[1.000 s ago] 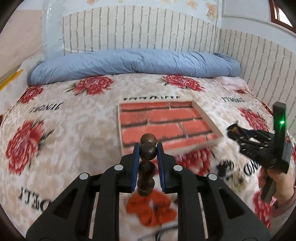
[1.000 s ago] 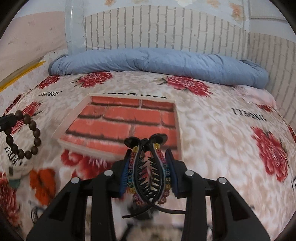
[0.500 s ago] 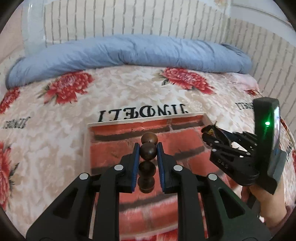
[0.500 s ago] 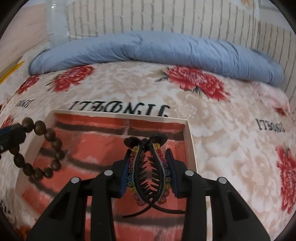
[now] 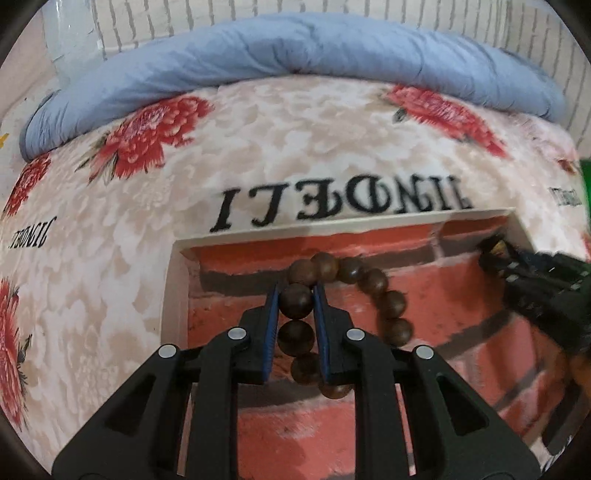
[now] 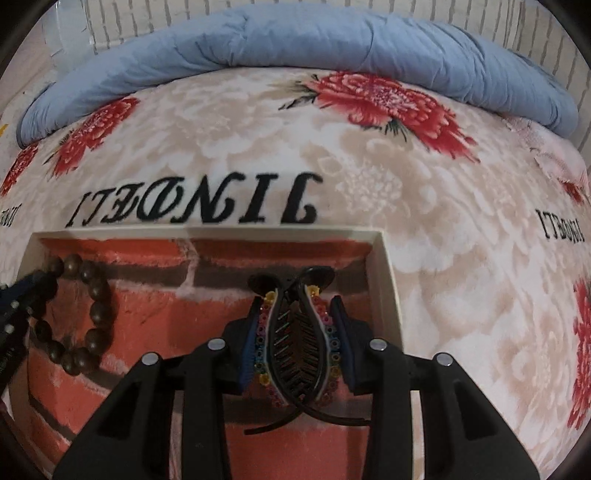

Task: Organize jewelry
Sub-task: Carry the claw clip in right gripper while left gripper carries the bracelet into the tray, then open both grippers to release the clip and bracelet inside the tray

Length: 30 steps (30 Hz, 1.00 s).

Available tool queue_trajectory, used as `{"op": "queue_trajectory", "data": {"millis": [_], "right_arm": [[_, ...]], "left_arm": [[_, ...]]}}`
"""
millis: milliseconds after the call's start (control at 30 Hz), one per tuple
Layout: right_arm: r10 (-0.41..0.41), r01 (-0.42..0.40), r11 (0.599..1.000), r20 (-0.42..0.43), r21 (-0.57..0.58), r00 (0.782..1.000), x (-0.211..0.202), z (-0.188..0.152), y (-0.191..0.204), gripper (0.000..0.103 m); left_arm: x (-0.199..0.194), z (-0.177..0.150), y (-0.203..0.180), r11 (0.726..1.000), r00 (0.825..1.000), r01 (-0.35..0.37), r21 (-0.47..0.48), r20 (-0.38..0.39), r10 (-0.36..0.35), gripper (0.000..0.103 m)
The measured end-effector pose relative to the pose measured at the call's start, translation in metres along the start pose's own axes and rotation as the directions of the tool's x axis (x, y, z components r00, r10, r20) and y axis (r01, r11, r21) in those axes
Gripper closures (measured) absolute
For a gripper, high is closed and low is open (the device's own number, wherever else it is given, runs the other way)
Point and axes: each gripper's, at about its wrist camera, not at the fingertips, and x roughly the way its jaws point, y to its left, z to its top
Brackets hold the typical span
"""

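1. Left gripper (image 5: 295, 295): black frame, blue pads, jaws pinched on one bead of the bracelet (image 5: 369, 280). It is angled down over the left part of the tray (image 5: 177, 295). Its tip also shows at the left edge of the right wrist view (image 6: 33, 284).

2. Bracelet: a ring of dark brown round beads. One bead sits between the pads, more beads run down the slot behind it, and the rest of the loop curves out to the right of the gripper over the tray floor. In the right wrist view the loop (image 6: 92, 314) hangs near the tray's left wall (whether the lowest beads touch the floor cannot be told).

3. Right gripper (image 6: 297, 306): same make, jaws part-way apart and clamped on the sides of the hair clip (image 6: 295, 343). It is over the right part of the tray, close to the right wall. In the left wrist view it appears blurred at the right edge (image 5: 517, 273).

4. Hair clip: black claw type, interlocking teeth, rows of small coloured beads along both outer edges (red, yellow, blue among them). It is held upright between the pads, its hinge end toward the tray's far wall (image 6: 207, 232), with thin black tails crossing below.

5. Tray: shallow, cream rim, floor printed in a red brick pattern. It lies on the blanket (image 6: 424, 221).

6. Blanket: beige plush, red flowers, black lettering just beyond the tray.

7. Quilt (image 5: 295, 51): blue, rolled along the blanket's far edge.

8. Wall (image 5: 221, 11): pale brick pattern, behind the quilt.
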Motion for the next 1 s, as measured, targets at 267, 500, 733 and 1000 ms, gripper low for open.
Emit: {"op": "queue_trajectory", "data": {"millis": [267,500,733,1000], "right_arm": [[0.064,-0.064,0.998,0.008,0.02,0.998,-0.009,-0.002,-0.004,0.029],[0.085,-0.097,0.991,0.122,0.096,0.989,-0.09,-0.006,-0.018,0.016],[-0.056,0.025,0.987,0.19,0.16,0.98,-0.231,-0.01,-0.024,0.01],[-0.153,0.111,0.973,0.202,0.204,0.967,-0.341,-0.05,-0.024,0.008]], "left_arm": [[0.008,-0.005,0.01,0.999,0.999,0.008,-0.042,-0.048,-0.01,0.071],[-0.063,-0.018,0.007,1.0,0.996,0.012,-0.017,0.084,-0.011,0.018],[-0.161,-0.062,0.022,0.999,0.988,-0.002,-0.04,0.156,0.009,0.005],[-0.23,-0.147,0.047,0.997,0.986,-0.023,-0.078,0.165,0.035,0.005]]}}
